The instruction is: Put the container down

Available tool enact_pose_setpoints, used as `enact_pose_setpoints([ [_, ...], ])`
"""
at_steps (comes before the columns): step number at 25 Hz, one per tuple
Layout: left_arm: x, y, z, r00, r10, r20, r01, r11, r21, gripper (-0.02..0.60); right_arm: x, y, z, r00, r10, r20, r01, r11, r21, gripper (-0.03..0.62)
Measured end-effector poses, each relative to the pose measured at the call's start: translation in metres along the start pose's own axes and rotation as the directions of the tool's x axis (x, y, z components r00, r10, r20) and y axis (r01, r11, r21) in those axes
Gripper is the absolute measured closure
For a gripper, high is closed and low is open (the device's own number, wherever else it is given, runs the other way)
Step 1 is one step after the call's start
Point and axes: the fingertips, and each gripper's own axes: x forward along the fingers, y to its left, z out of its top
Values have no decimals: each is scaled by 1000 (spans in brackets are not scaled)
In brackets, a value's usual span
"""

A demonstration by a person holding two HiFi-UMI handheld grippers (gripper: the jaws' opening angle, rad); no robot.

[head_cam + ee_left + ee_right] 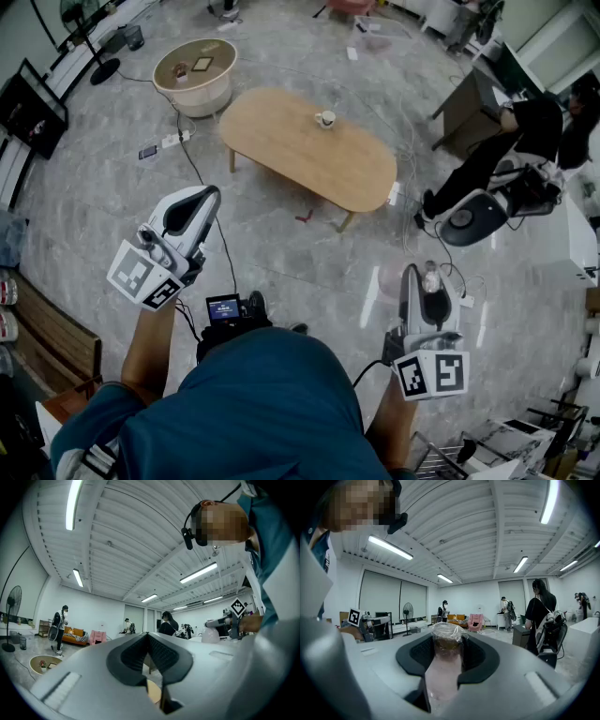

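A clear, pinkish container (pixel 444 667) with a crinkled plastic cover and dark contents at its top stands upright between my right gripper's (pixel 446 654) jaws, which are shut on it. In the head view the container (pixel 431 278) shows at the tip of the right gripper (pixel 427 274), held in the air above the grey floor at the lower right. My left gripper (pixel 207 197) is held up at the left, also over the floor. Its jaws (pixel 147 641) meet at the tip with nothing between them.
An oval wooden table (pixel 281 141) stands ahead with a small cup (pixel 325 119) on it. A round white low table (pixel 195 80) is beyond it at the left. A person sits on a chair (pixel 473 217) at the right. Cables cross the floor.
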Motion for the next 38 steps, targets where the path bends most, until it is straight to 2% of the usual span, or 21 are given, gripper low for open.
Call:
enact_pose_setpoints([
  [11,5,4,-6,1000,-10,-6,10,1000,-13,584,5,-4,-2,1000,-17,-4,17,1000,-2,455],
  [30,34,49,-23,997,-75,-17,74,996,-42,584,57,-3,-2,998,-59,-7,59,998,8,456],
  [35,50,53,-30,998,-60,-32,59,997,-43,584,77,-20,-2,999,-41,-15,41,999,7,456],
  [38,61,57,-30,999,-27,-40,25,999,-37,584,94,-34,-2,1000,-13,-21,13,1000,16,456],
])
